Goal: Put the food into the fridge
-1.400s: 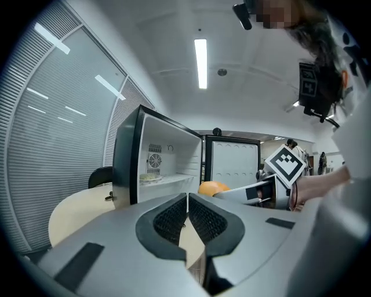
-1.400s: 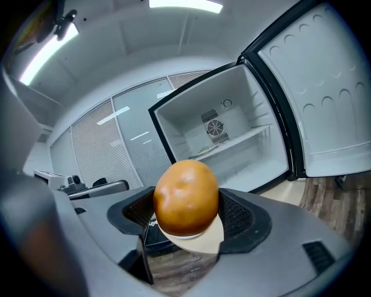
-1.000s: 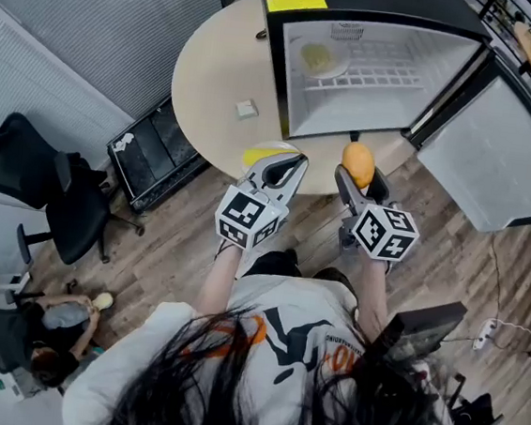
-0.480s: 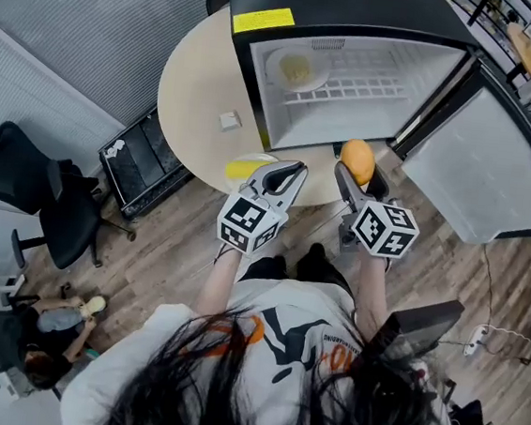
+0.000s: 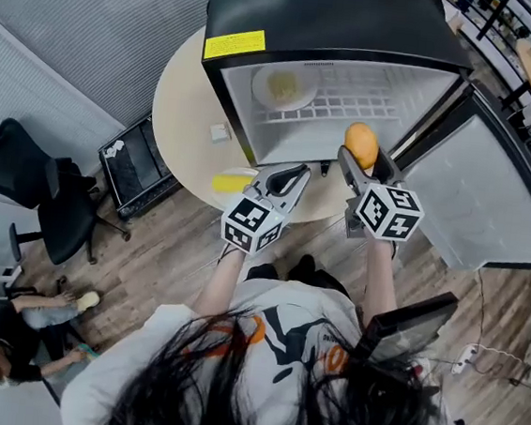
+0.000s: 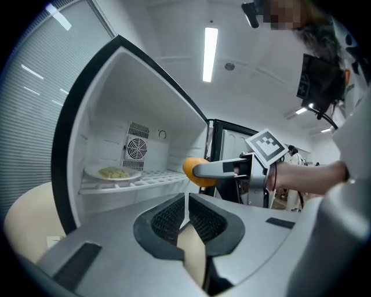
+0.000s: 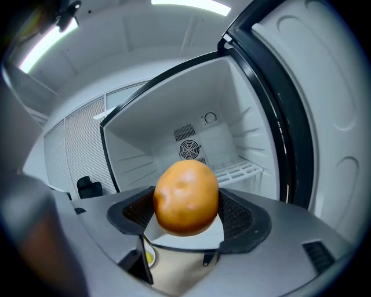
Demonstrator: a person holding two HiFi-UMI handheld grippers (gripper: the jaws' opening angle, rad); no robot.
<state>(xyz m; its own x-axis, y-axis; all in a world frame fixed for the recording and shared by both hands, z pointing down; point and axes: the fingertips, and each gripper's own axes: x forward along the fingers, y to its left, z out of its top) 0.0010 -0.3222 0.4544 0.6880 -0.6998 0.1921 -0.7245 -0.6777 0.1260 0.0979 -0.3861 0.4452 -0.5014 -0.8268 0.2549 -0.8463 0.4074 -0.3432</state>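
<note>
A round orange fruit (image 5: 360, 143) (image 7: 186, 197) sits between the jaws of my right gripper (image 5: 363, 166) (image 7: 186, 210), which is shut on it just in front of the open fridge (image 5: 257, 112). The fruit (image 6: 196, 171) also shows in the left gripper view, at the mouth of the fridge. Inside, a white plate of pale food (image 5: 283, 86) (image 6: 113, 172) rests on the left of the wire shelf (image 5: 352, 105). My left gripper (image 5: 291, 174) (image 6: 186, 200) is shut and holds nothing; it hovers over the table's front edge, left of the right gripper.
The fridge stands on a round beige table (image 5: 187, 104), its door (image 5: 480, 187) swung open to the right. A yellow dish (image 5: 234, 181) and a small square item (image 5: 219, 132) lie on the table. Office chairs (image 5: 37, 183) and a black rack (image 5: 138, 170) stand at left.
Both grippers have moved forward toward the fridge. The right one carried the fruit from the table's edge up to the fridge opening. The left stays shut.
</note>
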